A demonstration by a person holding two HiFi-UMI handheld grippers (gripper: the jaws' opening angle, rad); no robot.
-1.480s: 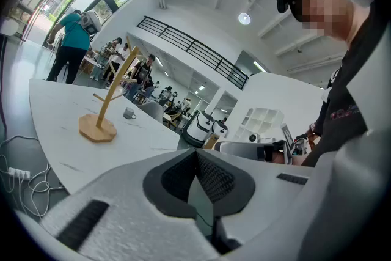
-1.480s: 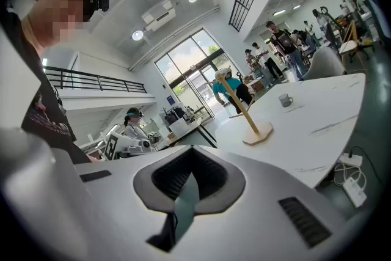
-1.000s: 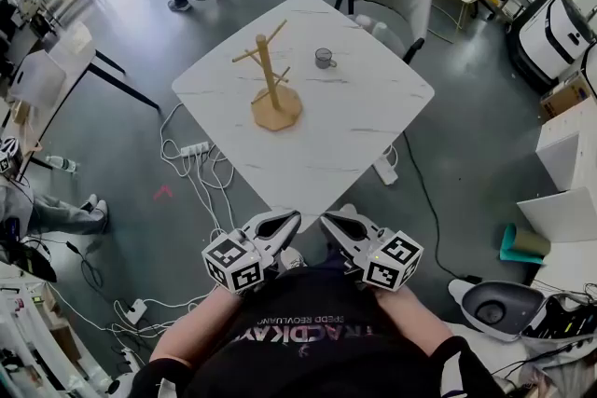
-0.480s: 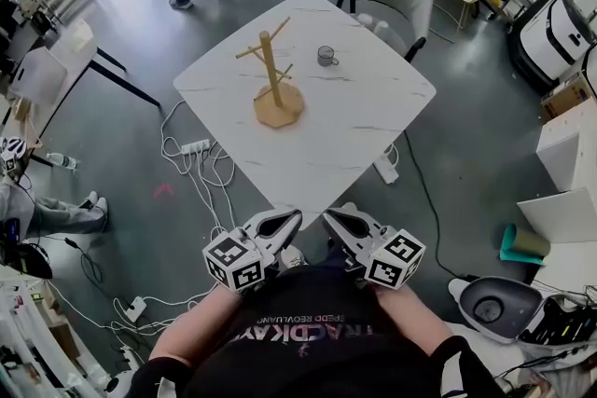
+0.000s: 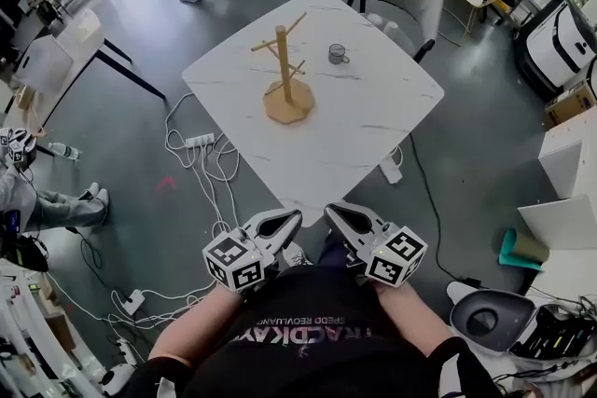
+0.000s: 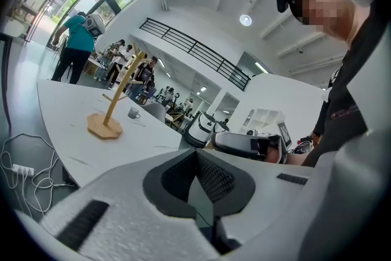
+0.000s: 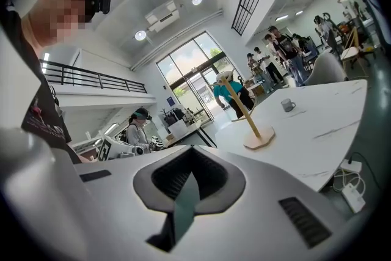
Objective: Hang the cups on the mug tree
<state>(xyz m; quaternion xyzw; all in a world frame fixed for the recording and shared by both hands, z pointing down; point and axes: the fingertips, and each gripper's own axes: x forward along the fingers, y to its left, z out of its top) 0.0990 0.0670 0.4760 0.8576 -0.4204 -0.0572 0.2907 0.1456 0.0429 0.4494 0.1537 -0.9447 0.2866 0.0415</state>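
Cup (image 5: 337, 54) beside mug tree (image 5: 284, 77) stands well beyond closed left gripper (image 5: 291, 216) and closed right gripper (image 5: 332, 211).

Tan wooden mug tree (image 5: 284, 79), grey cup (image 5: 337, 54), white faintly veined table (image 5: 373, 126), dark grey floor (image 5: 466, 154)

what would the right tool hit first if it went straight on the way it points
Looks free: the right tool aims left of the table, missing its edge, though depth is unclear.
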